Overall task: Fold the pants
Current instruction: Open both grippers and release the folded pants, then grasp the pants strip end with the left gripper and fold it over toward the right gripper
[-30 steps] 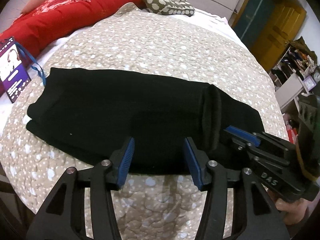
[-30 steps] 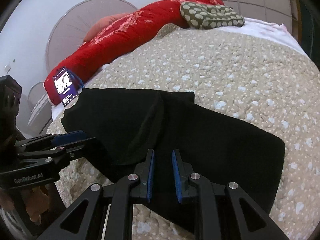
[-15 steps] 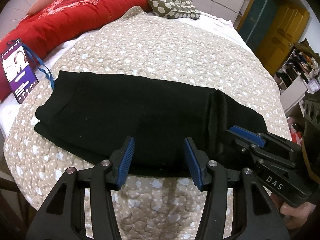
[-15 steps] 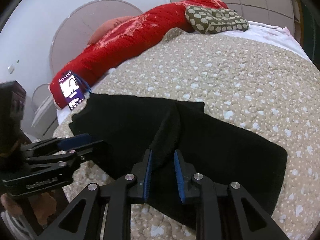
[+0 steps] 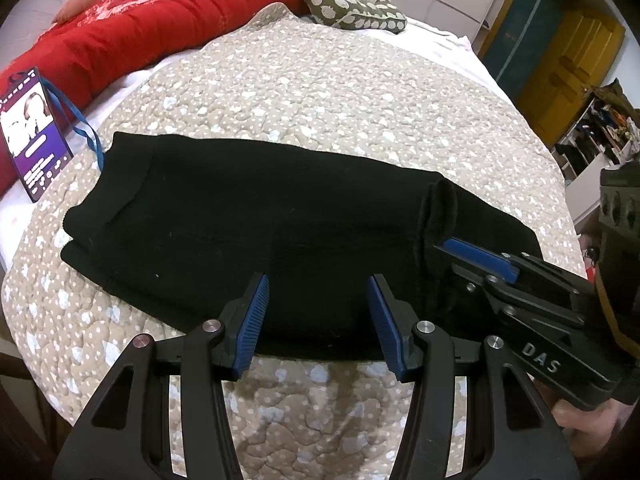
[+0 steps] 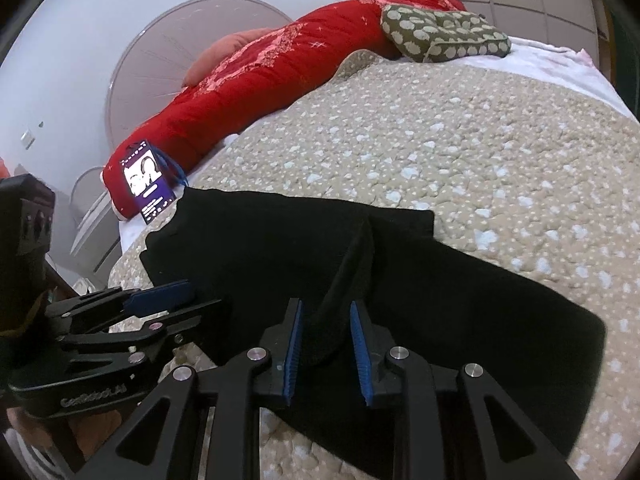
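Judging from the black pants (image 5: 260, 216) lying folded lengthwise on the bed (image 5: 360, 92), you have one cross fold left; left tongs (image 5: 316, 320) apart and empty, right tongs (image 6: 326, 354) just opening around a raised ridge of fabric.

- Each wrist camera sits close behind its own fingers, angled down at the bed.
- Both views share the black pants (image 5: 260, 232) (image 6: 440, 288) — and the other gripper.
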{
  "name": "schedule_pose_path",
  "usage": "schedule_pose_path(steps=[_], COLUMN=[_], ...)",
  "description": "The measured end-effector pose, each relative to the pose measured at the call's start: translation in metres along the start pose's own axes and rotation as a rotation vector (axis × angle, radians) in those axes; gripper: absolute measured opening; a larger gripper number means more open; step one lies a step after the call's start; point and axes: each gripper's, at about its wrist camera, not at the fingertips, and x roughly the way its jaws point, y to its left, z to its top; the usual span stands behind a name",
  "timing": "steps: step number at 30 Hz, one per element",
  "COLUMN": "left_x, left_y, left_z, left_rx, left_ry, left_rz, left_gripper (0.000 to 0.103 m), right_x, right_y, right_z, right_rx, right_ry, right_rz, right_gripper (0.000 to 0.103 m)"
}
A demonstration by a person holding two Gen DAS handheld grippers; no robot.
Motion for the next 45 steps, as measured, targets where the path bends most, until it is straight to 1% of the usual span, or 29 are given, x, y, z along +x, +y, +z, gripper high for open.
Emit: schedule_pose_path(steps=[5,8,10,13,14,16,18,19,20,22,23,24,25,26,28,32,34,35,38,40,42,44,45], left_x=[-0.012,-0.025,-0.032,-0.041,-0.042,-0.043,-0.043,-0.044,-0.046,-0.048,-0.047,-0.046,-0.044,-0.040,-0.032,-0.018,-0.014,-0.012,-0.008,-0.003,-0.002,-0.002,-0.003], left_y=[0.015,0.031,0.044,0.067,0.076,0.092,0.108,0.113,0.118,0.123,0.124,0.125,0.124,0.124,0.124,0.129,0.129,0.131,0.135,0.137,0.140,0.141,0.141], left_z=[-0.001,-0.008,-0.012,-0.021,-0.024,-0.028,-0.030,-0.031,-0.031,-0.030,-0.029,-0.028,-0.027,-0.025,-0.022,-0.021,-0.021,-0.020,-0.016,-0.014,-0.014,-0.016,-0.017], left_rx=[-0.043,-0.079,-0.114,-0.181,-0.205,-0.257,-0.326,-0.352,-0.382,-0.424,-0.438,-0.446,-0.450,-0.450,-0.455,-0.493,-0.497,-0.501,-0.520,-0.534,-0.550,-0.554,-0.554], left_ry=[-0.010,-0.030,-0.037,-0.065,-0.071,-0.070,-0.071,-0.080,-0.099,-0.121,-0.126,-0.131,-0.132,-0.127,-0.112,-0.087,-0.087,-0.092,-0.104,-0.104,-0.115,-0.129,-0.139], left_rz=[-0.020,-0.020,-0.015,-0.014,-0.004,-0.002,-0.021,-0.022,-0.020,-0.036,-0.049,-0.053,-0.047,-0.037,-0.039,-0.069,-0.073,-0.080,-0.085,-0.092,-0.103,-0.104,-0.104], left_gripper=[0.051,0.051,0.051,0.051,0.054,0.055,0.055,0.055,0.055,0.055,0.055,0.055,0.055,0.055,0.055,0.055,0.059,0.061,0.061,0.061,0.061,0.061,0.061], right_x=[-0.003,-0.015,-0.015,0.008,0.009,0.005,-0.001,-0.002,0.000,0.010,0.015,0.023,0.033,0.041,0.056,0.084,0.102,0.109,0.134,0.155,0.176,0.183,0.180], right_y=[0.001,0.003,0.003,0.002,0.003,0.007,0.012,0.016,0.021,0.035,0.040,0.047,0.054,0.060,0.073,0.103,0.116,0.118,0.126,0.132,0.136,0.135,0.132], right_z=[0.004,0.008,0.010,0.009,0.009,0.013,0.022,0.026,0.031,0.042,0.046,0.051,0.057,0.062,0.071,0.089,0.098,0.101,0.112,0.115,0.113,0.111,0.111], right_rx=[-0.003,-0.014,-0.020,-0.037,-0.042,-0.041,-0.040,-0.047,-0.062,-0.107,-0.119,-0.134,-0.144,-0.150,-0.179,-0.313,-0.374,-0.383,-0.386,-0.397,-0.401,-0.371,-0.341], right_ry=[-0.001,-0.041,-0.050,0.025,0.026,0.027,0.013,0.004,-0.003,-0.007,-0.006,0.000,0.013,0.030,0.049,0.062,0.089,0.099,0.125,0.177,0.228,0.234,0.214], right_rz=[0.016,0.039,0.054,0.049,0.049,0.060,0.126,0.144,0.145,0.121,0.123,0.142,0.174,0.198,0.223,0.189,0.185,0.184,0.204,0.240,0.234,0.254,0.273], right_gripper=[0.023,0.024,0.027,0.029,0.029,0.029,0.029,0.030,0.032,0.035,0.040,0.043,0.049,0.051,0.051,0.054,0.055,0.055,0.056,0.057,0.057,0.057,0.053])
